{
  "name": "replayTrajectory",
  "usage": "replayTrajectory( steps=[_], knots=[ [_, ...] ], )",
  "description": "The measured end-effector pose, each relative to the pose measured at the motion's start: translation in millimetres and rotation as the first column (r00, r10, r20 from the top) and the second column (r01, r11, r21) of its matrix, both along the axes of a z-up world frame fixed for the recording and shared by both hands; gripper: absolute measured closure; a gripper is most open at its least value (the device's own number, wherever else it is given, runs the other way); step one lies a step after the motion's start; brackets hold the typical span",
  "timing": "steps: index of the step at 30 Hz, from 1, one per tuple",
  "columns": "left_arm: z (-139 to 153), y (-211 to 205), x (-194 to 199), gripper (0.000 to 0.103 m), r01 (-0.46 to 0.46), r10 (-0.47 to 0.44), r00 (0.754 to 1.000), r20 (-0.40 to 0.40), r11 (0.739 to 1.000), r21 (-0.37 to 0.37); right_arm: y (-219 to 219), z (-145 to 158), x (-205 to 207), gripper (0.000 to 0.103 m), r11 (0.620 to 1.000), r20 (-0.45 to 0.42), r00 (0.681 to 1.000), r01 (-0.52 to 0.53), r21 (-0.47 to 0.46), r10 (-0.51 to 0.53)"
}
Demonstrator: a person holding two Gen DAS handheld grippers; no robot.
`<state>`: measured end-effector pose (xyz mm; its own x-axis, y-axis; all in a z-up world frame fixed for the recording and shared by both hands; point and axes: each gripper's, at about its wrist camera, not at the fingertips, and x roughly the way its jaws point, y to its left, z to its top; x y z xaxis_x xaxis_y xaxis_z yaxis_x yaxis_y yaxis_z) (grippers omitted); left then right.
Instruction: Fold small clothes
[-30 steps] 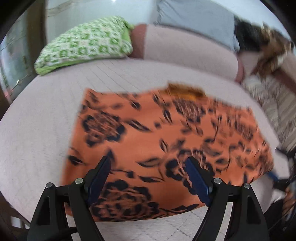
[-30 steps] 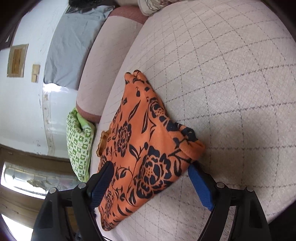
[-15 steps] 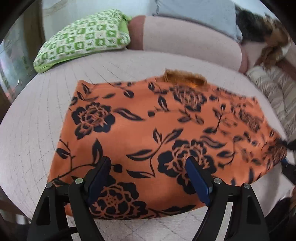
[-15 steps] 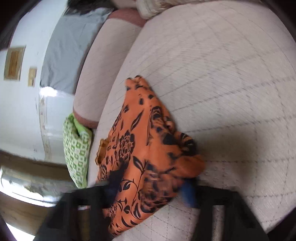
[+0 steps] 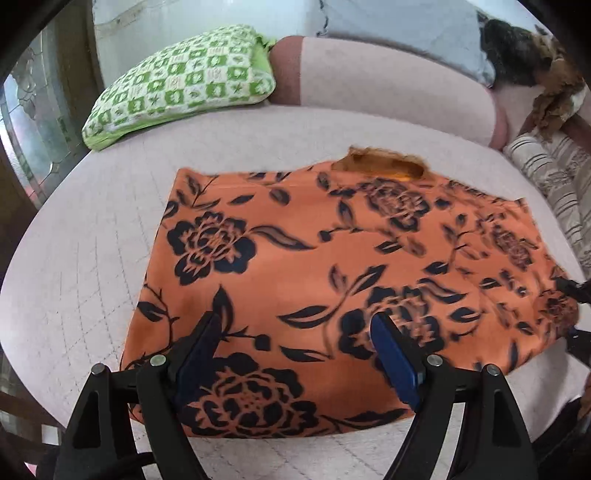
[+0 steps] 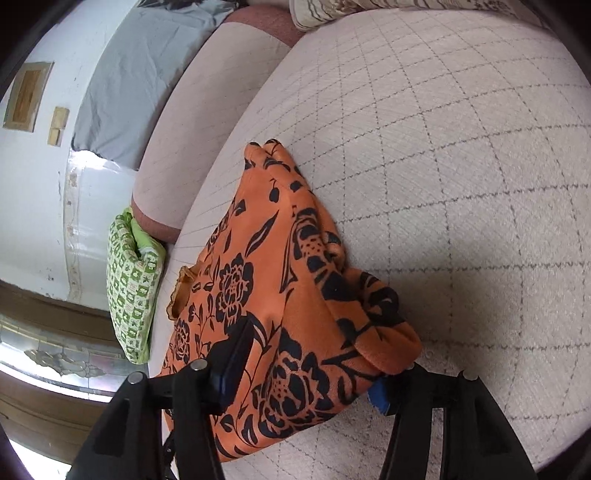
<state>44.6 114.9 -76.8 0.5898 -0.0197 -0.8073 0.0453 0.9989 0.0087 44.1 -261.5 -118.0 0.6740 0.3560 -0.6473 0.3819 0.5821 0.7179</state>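
An orange garment with black flowers [image 5: 314, 266] lies flat on the pale quilted bed, its neck opening [image 5: 384, 166] at the far edge. My left gripper [image 5: 295, 325] hovers open over the garment's near edge, with nothing pinched. In the right wrist view the garment [image 6: 266, 258] ends in a bunched, folded corner [image 6: 384, 339]. My right gripper [image 6: 314, 365] straddles that corner, one blue pad on top of the cloth and the other half hidden beneath the fold. Its jaws are opening with the cloth between them. The right gripper's fingertips [image 5: 570, 290] show at the garment's right corner in the left wrist view.
A green and white checked pillow [image 5: 184, 81] lies at the bed's far left, with a pink bolster [image 5: 388, 85] and grey cloth [image 5: 399, 26] behind. Striped bedding [image 5: 554, 173] and a brown heap [image 5: 554, 96] sit at the far right. The bed's edge runs just below my grippers.
The right gripper's jaws narrowed onto the bunched corner half a second ago and now stand wider again. The left gripper stays open; its view has steadied and sharpened over the garment.
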Motion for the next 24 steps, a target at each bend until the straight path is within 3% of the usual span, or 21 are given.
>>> replayTrajectory(
  steps=[2,4,8,11,14,15,17,18,21,23,24],
  knots=[
    [-24,-5,9,0.015,0.019,-0.015,0.997,-0.071,0.998,0.054,1,1,3,0.067,1.000,-0.010,1.000,-0.009,-0.023,0.008],
    [-25,-12,5,0.014,0.035,-0.033,0.999,-0.021,0.994,0.102,0,-3,8,0.085,0.998,-0.044,0.999,-0.024,-0.051,0.022],
    [-23,-8,12,0.015,0.045,-0.042,0.998,-0.043,0.997,0.058,14,22,15,0.091,0.981,-0.031,0.997,-0.079,-0.178,0.075],
    [-6,12,10,0.019,0.025,-0.028,0.999,-0.036,0.996,-0.083,53,75,19,0.091,0.937,0.051,0.985,-0.139,-0.321,0.163],
    [32,49,-5,0.019,-0.066,0.090,0.991,0.097,0.972,-0.228,125,140,21,0.091,0.848,0.145,0.938,-0.210,-0.486,0.315],
    [46,72,-15,0.019,-0.115,0.165,0.972,0.170,0.956,-0.270,150,155,21,0.091,0.822,0.165,0.917,-0.233,-0.520,0.364],
    [50,103,-26,0.019,-0.197,0.273,0.934,0.232,0.931,-0.306,198,174,19,0.091,0.768,0.184,0.873,-0.275,-0.579,0.451],
    [48,127,-32,0.019,-0.264,0.353,0.902,0.250,0.907,-0.329,235,180,17,0.091,0.719,0.179,0.835,-0.315,-0.619,0.520],
    [25,168,-35,0.019,-0.401,0.493,0.840,0.226,0.845,-0.353,312,163,19,0.091,0.614,0.114,0.760,-0.415,-0.671,0.639],
    [4,186,-29,0.019,-0.484,0.558,0.819,0.129,0.795,-0.365,361,126,27,0.091,0.529,0.014,0.708,-0.514,-0.676,0.706],
    [-7,194,-24,0.020,-0.519,0.581,0.812,0.058,0.763,-0.385,386,91,36,0.091,0.473,-0.078,0.675,-0.590,-0.654,0.733]
  ],
)
